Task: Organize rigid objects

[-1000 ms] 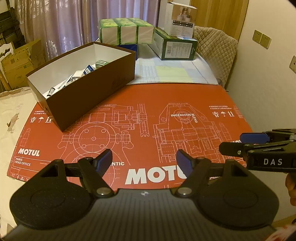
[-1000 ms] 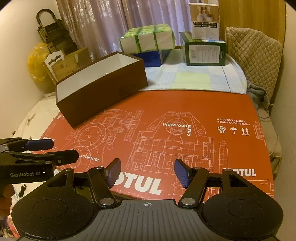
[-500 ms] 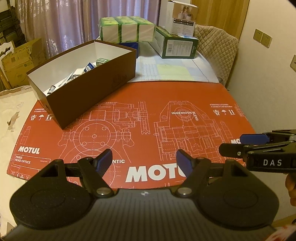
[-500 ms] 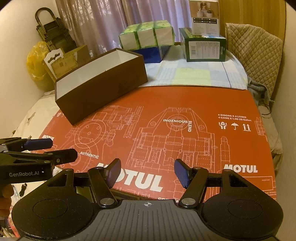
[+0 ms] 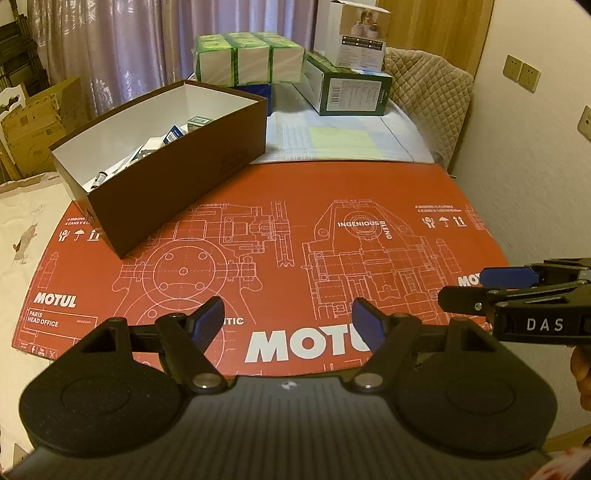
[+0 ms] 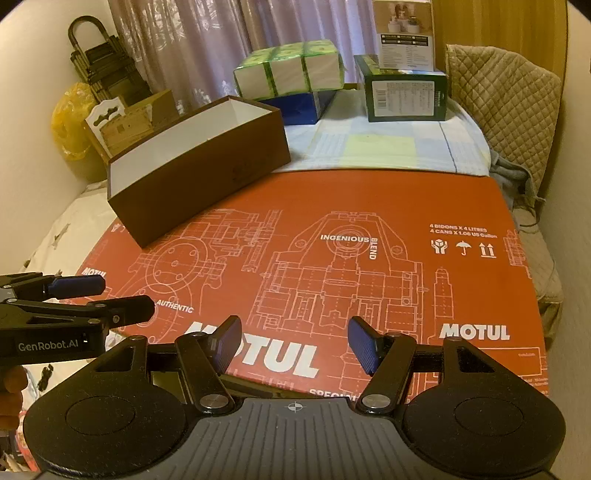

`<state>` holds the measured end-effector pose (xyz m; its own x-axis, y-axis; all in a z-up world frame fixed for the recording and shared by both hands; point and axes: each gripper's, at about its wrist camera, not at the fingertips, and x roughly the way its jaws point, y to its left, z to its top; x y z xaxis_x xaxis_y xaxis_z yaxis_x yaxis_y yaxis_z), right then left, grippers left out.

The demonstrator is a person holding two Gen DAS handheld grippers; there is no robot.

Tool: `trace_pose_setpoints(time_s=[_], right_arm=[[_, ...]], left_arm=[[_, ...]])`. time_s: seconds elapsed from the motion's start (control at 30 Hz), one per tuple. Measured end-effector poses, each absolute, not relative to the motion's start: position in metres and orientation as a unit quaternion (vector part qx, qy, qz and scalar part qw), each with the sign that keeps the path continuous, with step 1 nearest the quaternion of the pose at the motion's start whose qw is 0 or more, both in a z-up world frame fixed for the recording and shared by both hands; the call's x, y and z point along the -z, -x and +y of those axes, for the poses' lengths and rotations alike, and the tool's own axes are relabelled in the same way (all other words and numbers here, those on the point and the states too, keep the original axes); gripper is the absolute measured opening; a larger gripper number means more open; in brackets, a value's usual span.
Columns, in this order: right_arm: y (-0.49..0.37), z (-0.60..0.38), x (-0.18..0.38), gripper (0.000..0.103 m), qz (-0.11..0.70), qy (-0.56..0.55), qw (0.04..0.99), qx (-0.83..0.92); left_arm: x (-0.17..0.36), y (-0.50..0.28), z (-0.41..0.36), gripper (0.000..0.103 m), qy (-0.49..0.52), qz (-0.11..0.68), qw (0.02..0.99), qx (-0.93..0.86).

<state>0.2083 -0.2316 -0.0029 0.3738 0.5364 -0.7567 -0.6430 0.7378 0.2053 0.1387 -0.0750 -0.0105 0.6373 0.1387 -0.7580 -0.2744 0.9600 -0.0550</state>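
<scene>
A brown open box [image 5: 192,158] with a white inside stands at the far left of the red MOTUL cardboard sheet [image 5: 295,229]. Several small packets and tubes [image 5: 162,142] lie in it. The box also shows in the right wrist view [image 6: 207,173], where its contents are hidden by its wall. My left gripper [image 5: 288,323] is open and empty above the sheet's near edge. My right gripper [image 6: 293,341] is open and empty, level with it to the right. Each gripper shows side-on in the other's view: the right one [image 5: 491,286], the left one [image 6: 107,299].
Behind the sheet lie a pale checked cloth [image 5: 343,140], a green-wrapped pack of tissue boxes [image 5: 247,57] on a blue box, a dark green carton [image 5: 351,88] with a white carton [image 5: 354,35] on top. A quilted chair back [image 6: 506,99] stands at right, cardboard boxes [image 5: 40,122] at left.
Both grippers have risen and tipped slightly, so the box and the back cartons sit lower and nearer in view. Both stay open and empty.
</scene>
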Motion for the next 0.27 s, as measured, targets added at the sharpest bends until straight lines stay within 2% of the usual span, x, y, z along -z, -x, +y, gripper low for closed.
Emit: trace_pose_setpoints(time_s=[0.27], right_arm=[[-0.2083,-0.2317,0.0030,0.061,0.431,0.062,0.826,-0.357]], left_arm=[[0.0098,-0.1426,-0.0783,0.073,0.080,0.410,0.901,-0.117]])
